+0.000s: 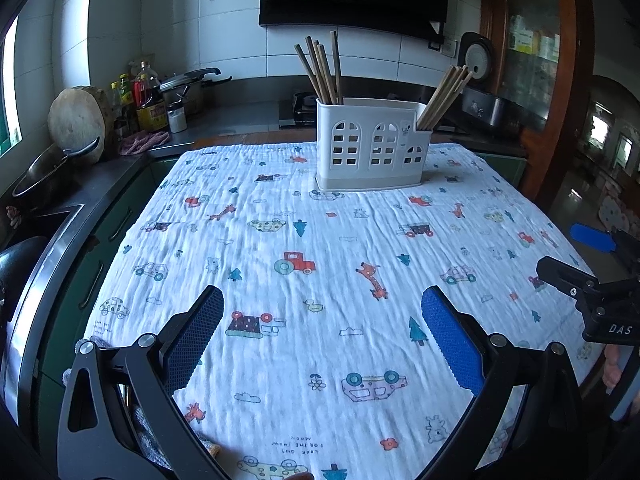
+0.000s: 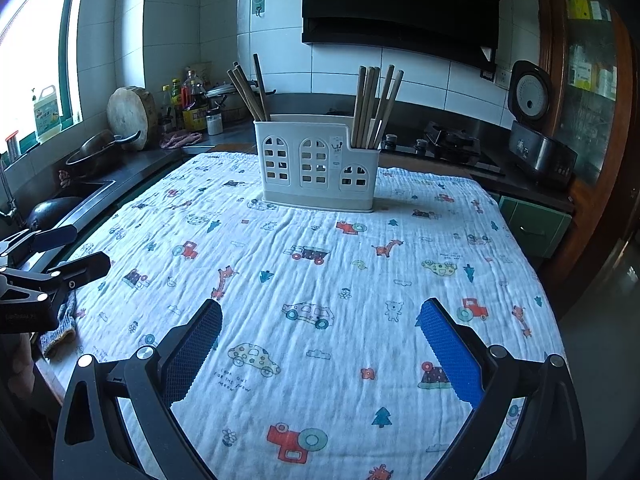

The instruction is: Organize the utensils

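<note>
From the left wrist view I see my left tool hanging with its blue pads wide apart and nothing between them, over the printed cloth that covers the worktop. The white utensil holder stands upright at the far end of the cloth, with one bunch of chopsticks in its left compartment and another bunch leaning out of the lower right one; no loose utensil shows on the cloth. My worry here is the lean: if I reach in carelessly, a pad could catch those slanted sticks and tip the light holder, or drag the loose cloth and slide it. From the right wrist view my right tool is likewise spread and empty, well short of the holder. The left-hand sticks fan apart, the right-hand ones stand closer together, so pinching one alone looks awkward; I judge a neighbour could lift with it and drop. The other tool sits at the left edge, so crossing paths is possible.
</note>
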`<move>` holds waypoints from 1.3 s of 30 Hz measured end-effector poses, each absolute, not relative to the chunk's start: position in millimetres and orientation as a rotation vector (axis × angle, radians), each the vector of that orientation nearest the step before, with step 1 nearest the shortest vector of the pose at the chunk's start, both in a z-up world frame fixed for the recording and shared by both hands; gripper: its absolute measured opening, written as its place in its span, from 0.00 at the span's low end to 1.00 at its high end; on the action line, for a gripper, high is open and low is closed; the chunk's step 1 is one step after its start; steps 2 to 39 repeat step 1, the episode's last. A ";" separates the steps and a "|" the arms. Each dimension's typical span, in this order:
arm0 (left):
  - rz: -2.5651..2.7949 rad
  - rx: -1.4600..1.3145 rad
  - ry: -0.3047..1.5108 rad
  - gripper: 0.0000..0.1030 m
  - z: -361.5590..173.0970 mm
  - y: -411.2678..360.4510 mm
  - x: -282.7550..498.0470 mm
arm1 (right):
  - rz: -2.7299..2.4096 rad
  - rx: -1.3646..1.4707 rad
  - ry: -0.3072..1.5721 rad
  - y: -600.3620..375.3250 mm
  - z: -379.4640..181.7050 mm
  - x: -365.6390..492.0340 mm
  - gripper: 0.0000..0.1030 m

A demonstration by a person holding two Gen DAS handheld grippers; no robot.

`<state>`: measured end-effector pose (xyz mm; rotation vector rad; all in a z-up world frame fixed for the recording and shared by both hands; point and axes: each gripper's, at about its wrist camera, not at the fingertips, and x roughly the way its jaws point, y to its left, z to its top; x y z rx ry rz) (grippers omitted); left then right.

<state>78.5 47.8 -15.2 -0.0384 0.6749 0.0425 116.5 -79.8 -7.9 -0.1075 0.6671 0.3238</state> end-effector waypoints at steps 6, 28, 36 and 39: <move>0.041 -0.038 0.677 0.95 -15.4 48.3 79.1 | 0.323 -0.108 0.668 -79.8 -7.9 116.4 0.93; 0.041 -0.038 0.677 0.95 -15.4 48.3 79.1 | 0.323 -0.108 0.668 -79.8 -7.9 116.4 0.93; 0.041 -0.038 0.677 0.95 -15.4 48.3 79.1 | 0.323 -0.108 0.668 -79.8 -7.9 116.4 0.93; 0.041 -0.038 0.677 0.95 -15.4 48.3 79.1 | 0.323 -0.108 0.668 -79.8 -7.9 116.4 0.93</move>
